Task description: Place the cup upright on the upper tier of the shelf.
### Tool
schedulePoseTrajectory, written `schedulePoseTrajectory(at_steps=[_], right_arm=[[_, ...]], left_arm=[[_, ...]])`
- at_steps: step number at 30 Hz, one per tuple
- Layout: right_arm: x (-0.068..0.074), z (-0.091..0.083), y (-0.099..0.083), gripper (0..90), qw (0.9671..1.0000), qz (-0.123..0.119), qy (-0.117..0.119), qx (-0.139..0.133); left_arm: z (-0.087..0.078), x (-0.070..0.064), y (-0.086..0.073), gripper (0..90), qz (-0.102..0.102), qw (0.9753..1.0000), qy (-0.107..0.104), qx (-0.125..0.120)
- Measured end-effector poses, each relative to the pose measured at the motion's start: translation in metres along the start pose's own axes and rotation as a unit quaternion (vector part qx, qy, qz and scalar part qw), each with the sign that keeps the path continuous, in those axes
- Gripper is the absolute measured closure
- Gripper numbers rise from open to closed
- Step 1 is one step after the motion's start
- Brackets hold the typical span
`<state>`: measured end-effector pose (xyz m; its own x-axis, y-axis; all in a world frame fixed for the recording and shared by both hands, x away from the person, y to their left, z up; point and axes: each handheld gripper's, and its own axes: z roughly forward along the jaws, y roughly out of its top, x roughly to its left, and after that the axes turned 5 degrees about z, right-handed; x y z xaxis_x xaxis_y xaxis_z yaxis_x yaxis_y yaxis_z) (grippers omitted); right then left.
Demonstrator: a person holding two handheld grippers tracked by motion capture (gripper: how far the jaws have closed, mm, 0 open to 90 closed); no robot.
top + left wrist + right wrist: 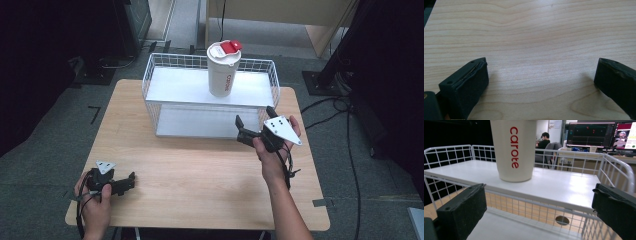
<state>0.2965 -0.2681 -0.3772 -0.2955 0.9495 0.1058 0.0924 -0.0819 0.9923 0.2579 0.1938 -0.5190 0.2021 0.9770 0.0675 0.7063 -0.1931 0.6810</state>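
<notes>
White tumbler upright on wire rack's top shelf. Right claw spread, just before rack. Left claw spread, low on tabletop.

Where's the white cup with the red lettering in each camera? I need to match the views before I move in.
High view: the cup stands upright on the top shelf of the white wire rack, top centre, red lid flap up.
Left gripper view: not in it; wooden table between open jaws.
Right gripper view: cup body upper centre-left, on the shelf, top cut off.
Shared landmark: the rack's top shelf.
</notes>
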Motion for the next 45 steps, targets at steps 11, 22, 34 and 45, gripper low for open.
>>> schedulePoseTrajectory(at_steps=[11, 22, 34, 45], right_arm=[[-0.028, -0.033, -0.024, 0.0, 0.9996, 0.005, -0.023, 0.016], [-0.050, -0.058, -0.049, 0.0, 0.9980, 0.013, -0.049, 0.037], [-0.073, -0.084, -0.079, 0.0, 0.9948, 0.024, -0.077, 0.062], [-0.094, -0.105, -0.104, 0.0, 0.9900, 0.033, -0.103, 0.091]], left_arm=[[0.000, 0.000, 0.000, 0.0, 0.001, 1.0000, 0.000, 0.001], [0.000, 0.000, 0.000, 0.0, 0.001, 1.0000, 0.000, 0.001], [0.000, 0.000, 0.000, 0.0, 0.000, 1.0000, 0.000, 0.000], [0.000, 0.000, 0.000, 0.0, 0.000, 1.0000, 0.000, 0.000]])
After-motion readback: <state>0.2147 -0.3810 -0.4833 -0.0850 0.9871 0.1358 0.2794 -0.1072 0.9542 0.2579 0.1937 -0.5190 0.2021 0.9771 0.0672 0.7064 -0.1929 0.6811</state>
